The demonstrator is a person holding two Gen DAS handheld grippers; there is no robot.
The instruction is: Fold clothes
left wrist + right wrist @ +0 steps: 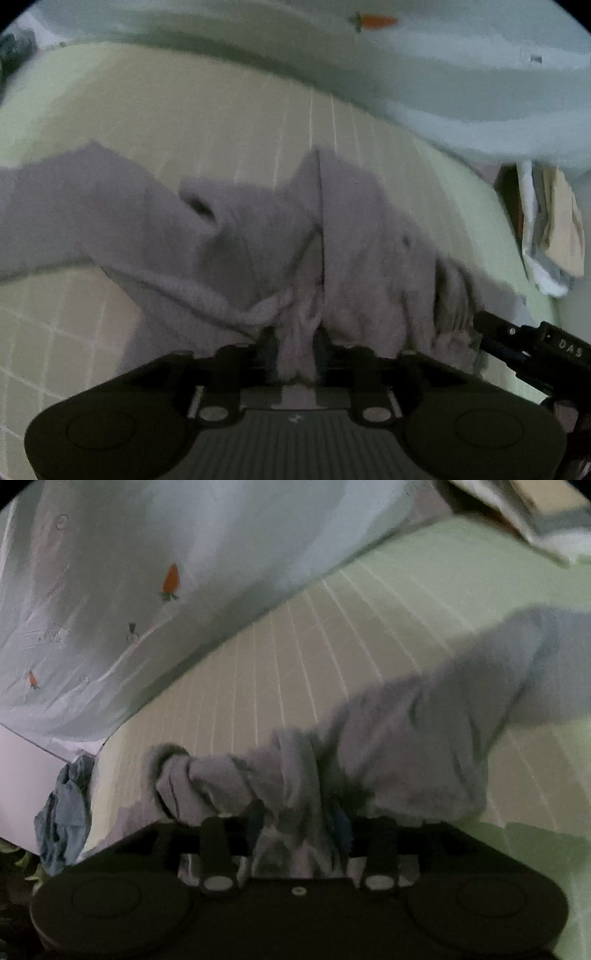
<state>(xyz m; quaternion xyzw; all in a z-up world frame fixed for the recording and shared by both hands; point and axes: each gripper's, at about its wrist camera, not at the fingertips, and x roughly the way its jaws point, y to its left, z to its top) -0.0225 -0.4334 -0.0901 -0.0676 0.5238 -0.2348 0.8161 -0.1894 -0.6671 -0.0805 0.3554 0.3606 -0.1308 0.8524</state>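
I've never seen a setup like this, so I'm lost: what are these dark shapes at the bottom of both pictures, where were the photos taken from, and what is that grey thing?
There is no robot arm here. A person holds a hand tool with two jaws in each hand, and a wide-angle camera on each tool looks forward along them. The dark shape at the bottom of each picture is the tool itself: the left gripper in one, the right gripper in the other. Both are shut on the same grey garment, bunched between the jaws. It hangs over a pale green checked bed sheet. Behind lies a light blue blanket printed with small carrots, and a blue cloth sits at the bed's edge.
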